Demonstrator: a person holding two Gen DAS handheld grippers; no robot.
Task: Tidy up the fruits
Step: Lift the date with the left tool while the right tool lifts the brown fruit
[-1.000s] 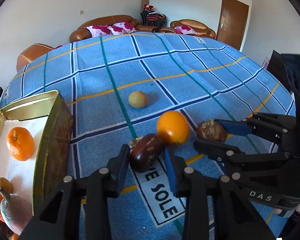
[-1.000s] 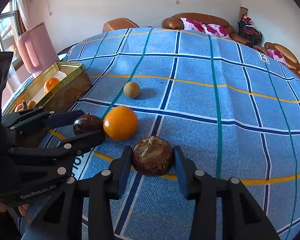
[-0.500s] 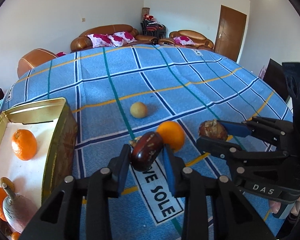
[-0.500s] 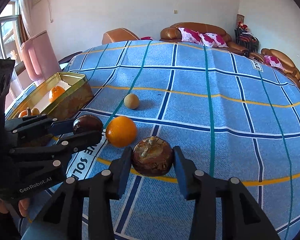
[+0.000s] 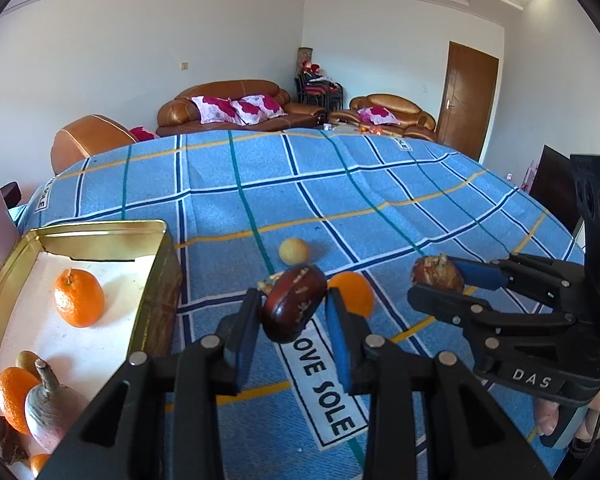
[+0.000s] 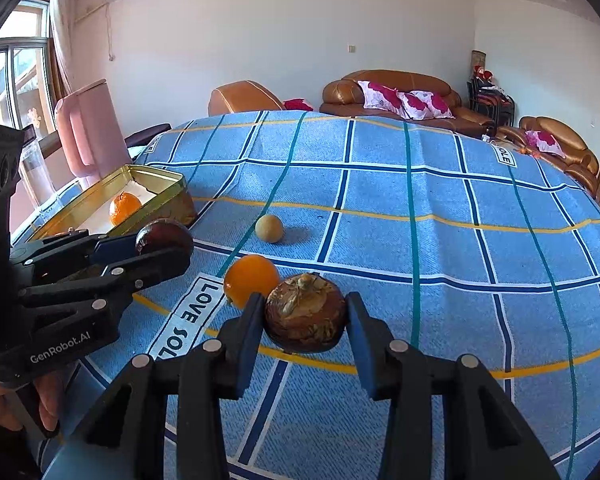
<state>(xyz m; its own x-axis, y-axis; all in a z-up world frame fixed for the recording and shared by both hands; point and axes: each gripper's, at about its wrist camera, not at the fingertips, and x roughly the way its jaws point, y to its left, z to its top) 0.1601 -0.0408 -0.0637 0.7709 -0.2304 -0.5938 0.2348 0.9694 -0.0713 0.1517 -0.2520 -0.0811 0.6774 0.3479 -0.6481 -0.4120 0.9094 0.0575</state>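
Observation:
My left gripper [image 5: 293,312] is shut on a dark reddish-brown fruit [image 5: 294,307] and holds it above the blue checked cloth; the right wrist view shows that same fruit [image 6: 164,236] at left. My right gripper [image 6: 306,320] is shut on a brown mangosteen [image 6: 306,317], also lifted; it appears as the mangosteen [image 5: 436,274] at right in the left wrist view. An orange [image 5: 354,292] [image 6: 251,279] and a small yellow fruit [image 5: 294,251] [image 6: 269,229] lie on the cloth beyond both grippers. The gold tin [image 5: 156,272] [image 6: 168,178] at left holds oranges and other fruit.
A blue checked cloth [image 6: 440,240] covers the table, with a "LOVE SOLE" label [image 5: 322,384] near the front. A pink chair [image 6: 90,128] stands past the tin. Brown sofas [image 5: 228,106] and a door [image 5: 470,92] lie beyond the far edge.
Both grippers have risen and tilted up with their fruits, so more of the room shows. The orange and the yellow fruit stay on the cloth.

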